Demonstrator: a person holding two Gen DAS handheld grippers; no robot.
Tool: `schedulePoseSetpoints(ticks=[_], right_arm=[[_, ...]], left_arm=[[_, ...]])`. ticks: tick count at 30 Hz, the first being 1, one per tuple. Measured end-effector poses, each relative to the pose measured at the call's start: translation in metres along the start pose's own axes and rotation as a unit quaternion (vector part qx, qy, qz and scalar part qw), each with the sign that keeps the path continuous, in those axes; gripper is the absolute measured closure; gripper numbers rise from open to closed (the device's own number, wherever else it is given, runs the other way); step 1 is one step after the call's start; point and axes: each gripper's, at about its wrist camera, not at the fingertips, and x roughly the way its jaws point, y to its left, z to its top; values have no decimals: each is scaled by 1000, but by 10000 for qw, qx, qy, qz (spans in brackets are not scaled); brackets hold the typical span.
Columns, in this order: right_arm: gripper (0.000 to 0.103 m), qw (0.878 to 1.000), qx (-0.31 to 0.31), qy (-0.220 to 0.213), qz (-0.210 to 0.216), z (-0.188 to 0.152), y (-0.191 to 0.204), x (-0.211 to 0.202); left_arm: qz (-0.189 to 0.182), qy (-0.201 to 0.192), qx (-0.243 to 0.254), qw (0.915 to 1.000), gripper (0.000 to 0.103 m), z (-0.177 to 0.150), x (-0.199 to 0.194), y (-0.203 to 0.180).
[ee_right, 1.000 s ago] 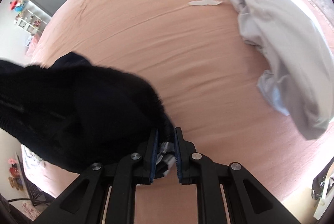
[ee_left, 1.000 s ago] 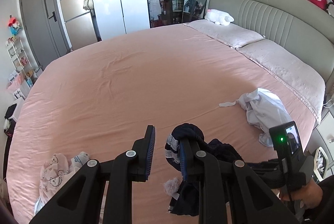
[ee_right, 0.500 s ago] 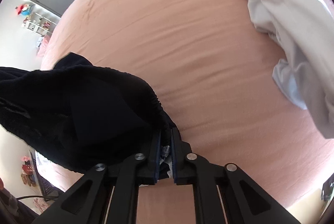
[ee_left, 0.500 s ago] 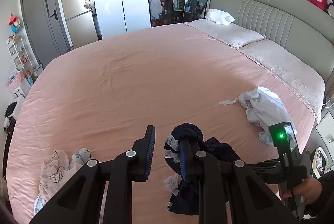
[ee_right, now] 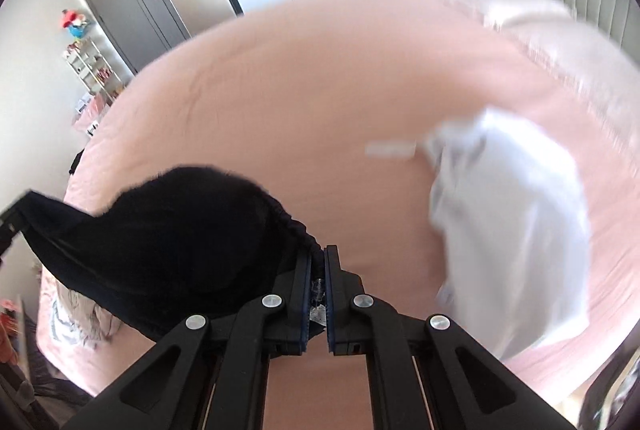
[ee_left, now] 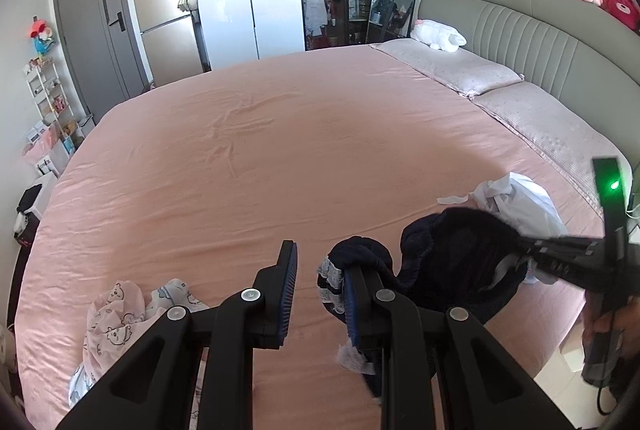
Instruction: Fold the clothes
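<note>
A dark navy garment with a striped white trim hangs above the near edge of the pink bed. One end is bunched over the right finger of my left gripper, which stands open with nothing between its fingers. The other end is clamped in my right gripper, at the right of the left wrist view. In the right wrist view, that right gripper is shut on the garment's gathered edge, and the cloth stretches away to the left.
A crumpled white garment lies on the bed's right side, also seen blurred as the white garment. A pink patterned garment sits at the near left. Two pillows and a grey headboard line the far right. A hand holds the right tool.
My right gripper has risen and swung to the right, pulling the dark garment out wider between the two grippers. Its jaws have closed tighter on the cloth. The left gripper has barely moved.
</note>
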Motion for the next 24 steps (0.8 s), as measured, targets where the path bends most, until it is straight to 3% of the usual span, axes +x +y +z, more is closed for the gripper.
schedulePoseSetpoints(ticks=[7, 9, 11, 13, 19, 24], right_arm=[[100, 9946, -479, -879, -264, 33, 12, -55], [100, 9920, -681, -1015, -320, 79, 11, -52], [100, 9907, -797, -1061, -291, 87, 13, -55], [100, 9892, -889, -1132, -265, 119, 30, -51], [100, 9790, -1321, -1458, -539, 146, 51, -54], [100, 9673, -1594, -1806, -797, 181, 76, -89]], left_arm=[[155, -93, -109, 9998, 84, 11, -6, 12], [220, -118, -142, 9996, 84, 17, -6, 17], [263, -117, -146, 9995, 84, 26, -4, 20], [307, -104, -157, 9994, 84, 36, 0, 24], [393, -148, -423, 9982, 84, 71, 11, 46], [585, -455, -386, 9965, 84, 96, 4, 51]])
